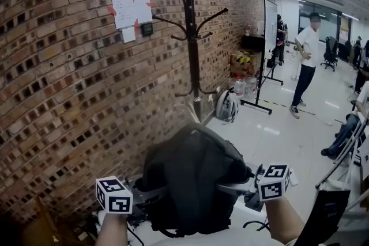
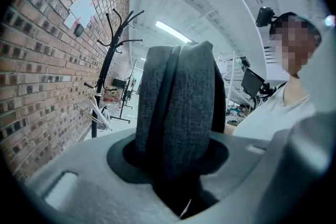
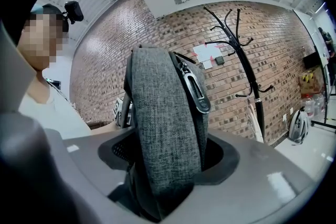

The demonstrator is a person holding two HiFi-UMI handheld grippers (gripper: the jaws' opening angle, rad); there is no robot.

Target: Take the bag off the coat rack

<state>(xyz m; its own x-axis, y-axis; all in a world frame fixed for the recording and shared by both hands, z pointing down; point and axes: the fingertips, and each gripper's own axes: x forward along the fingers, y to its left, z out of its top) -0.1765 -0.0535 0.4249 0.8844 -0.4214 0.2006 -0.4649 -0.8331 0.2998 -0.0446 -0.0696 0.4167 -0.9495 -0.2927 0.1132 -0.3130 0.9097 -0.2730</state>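
The bag (image 1: 193,181) was off the rack (image 1: 190,31) and well apart from it, held low between both grippers. The left gripper (image 1: 144,194) was clamped on a grey padded fold, and the right gripper (image 1: 233,187) on another beside the zip pull (image 3: 197,89). The bag looked soft, bulky and saggy, so thick padded edges seemed the surest holds.
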